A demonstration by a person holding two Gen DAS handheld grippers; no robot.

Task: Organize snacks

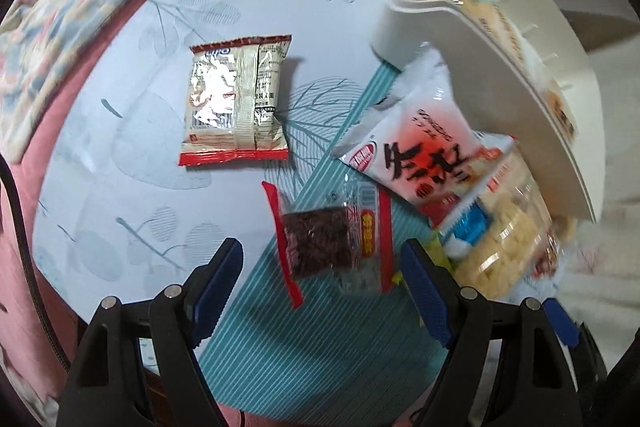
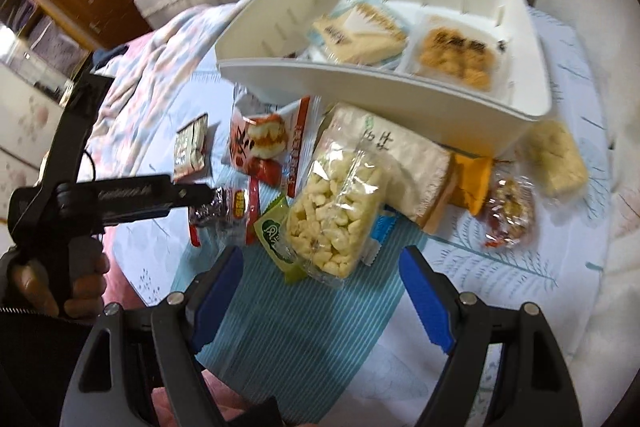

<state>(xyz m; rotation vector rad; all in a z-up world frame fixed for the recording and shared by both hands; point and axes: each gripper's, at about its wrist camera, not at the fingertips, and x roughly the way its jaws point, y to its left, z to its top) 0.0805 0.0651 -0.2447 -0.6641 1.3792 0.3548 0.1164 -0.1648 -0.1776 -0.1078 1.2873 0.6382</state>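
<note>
We have two packets in the white bin (image 2: 384, 99) and many snacks loose on the bedsheet (image 1: 140, 155) — both grippers (image 1: 322, 279) (image 2: 322, 283) open-jawed, holding nothing.

Two grippers: left gripper (image 1: 322, 277) and right gripper (image 2: 323, 281), each with two blue-padded fingers (image 1: 218, 287).

One white bin (image 2: 400, 103), containing two clearly visible snack packs: one pale wafer pack (image 2: 356, 33) and one pack of orange-brown pieces (image 2: 456, 61); further blue-edged wrappers beneath cannot be counted.

Loose packets on the bed, right wrist view, nine: one silver-and-red packet (image 2: 192, 145), one white-and-red packet (image 2: 266, 143), one clear packet with dark contents (image 2: 224, 213), one green sachet (image 2: 276, 239), one clear puffed-snack bag (image 2: 336, 211), one beige packet (image 2: 404, 155), one orange packet (image 2: 472, 183), one clear red-trimmed packet (image 2: 508, 215), one pale yellow packet (image 2: 556, 157).
</note>
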